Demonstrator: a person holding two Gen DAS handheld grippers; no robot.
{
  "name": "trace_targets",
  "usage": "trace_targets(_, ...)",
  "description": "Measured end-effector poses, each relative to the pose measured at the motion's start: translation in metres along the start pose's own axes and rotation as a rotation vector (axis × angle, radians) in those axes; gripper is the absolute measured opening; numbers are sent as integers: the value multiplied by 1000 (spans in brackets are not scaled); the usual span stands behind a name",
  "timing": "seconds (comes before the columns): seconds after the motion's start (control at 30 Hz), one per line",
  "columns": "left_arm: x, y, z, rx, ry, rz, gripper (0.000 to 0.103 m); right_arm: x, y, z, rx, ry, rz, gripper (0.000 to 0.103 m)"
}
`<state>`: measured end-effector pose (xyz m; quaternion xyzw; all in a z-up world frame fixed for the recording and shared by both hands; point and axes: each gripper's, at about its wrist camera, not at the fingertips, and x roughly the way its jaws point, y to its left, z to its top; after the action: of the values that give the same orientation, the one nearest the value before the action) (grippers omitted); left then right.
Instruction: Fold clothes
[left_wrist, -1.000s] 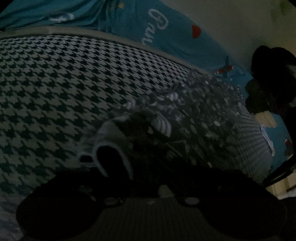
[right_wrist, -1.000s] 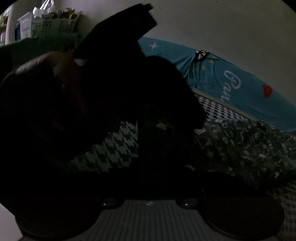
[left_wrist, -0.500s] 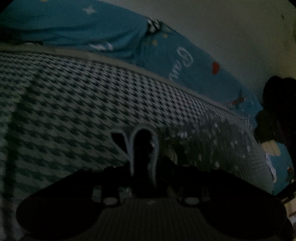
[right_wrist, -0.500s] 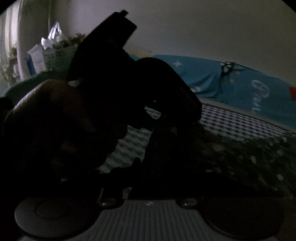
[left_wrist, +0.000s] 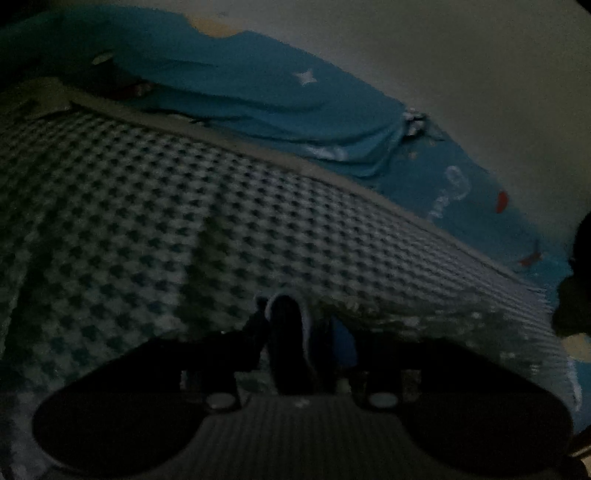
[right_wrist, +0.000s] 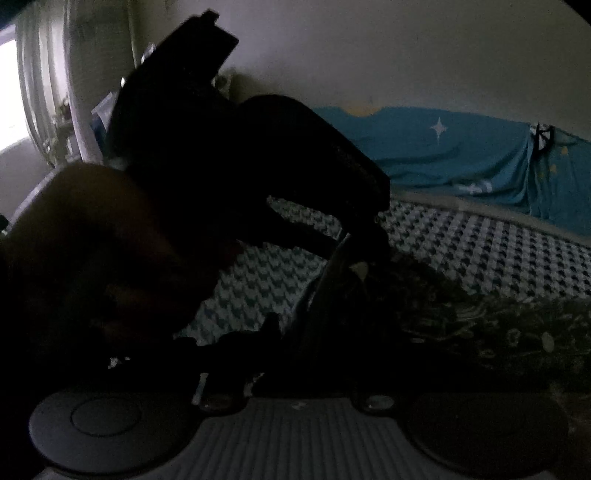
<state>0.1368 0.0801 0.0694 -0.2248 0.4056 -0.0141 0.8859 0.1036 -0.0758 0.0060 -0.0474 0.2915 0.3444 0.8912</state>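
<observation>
The scene is very dark. A dark garment (left_wrist: 461, 332) with small pale print lies on the houndstooth bedcover (left_wrist: 184, 221). Its white-trimmed edge (left_wrist: 291, 325) stands up between the fingers of my left gripper (left_wrist: 295, 328), whose jaws are opening. In the right wrist view the left gripper (right_wrist: 365, 236) and the hand (right_wrist: 92, 240) holding it fill the left side. A strip of the garment (right_wrist: 498, 325) runs taut from that gripper down into my right gripper (right_wrist: 317, 332). The right jaws are opening too, with cloth between them, and their fingers are lost in shadow.
A crumpled blue sheet (left_wrist: 277, 103) with a white star and lettering is bunched along the far side of the bed, against a pale wall (right_wrist: 406, 55). A bright curtained window (right_wrist: 33, 92) is far left. A dark shape (left_wrist: 576, 280) stands at the right edge.
Both grippers have swung left across the bed and risen a little. The garment's edge came along, so the printed cloth now sits low and to the right in both views.
</observation>
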Motion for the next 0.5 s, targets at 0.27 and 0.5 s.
trace_targets(0.27, -4, 3, -7, -12, -114, 193, 89, -24, 1, -14, -78, 20, 84, 44)
trace_targets(0.5, -9, -5, -15, 28, -172, 204, 98, -61, -16, -23, -66, -1, 19, 51)
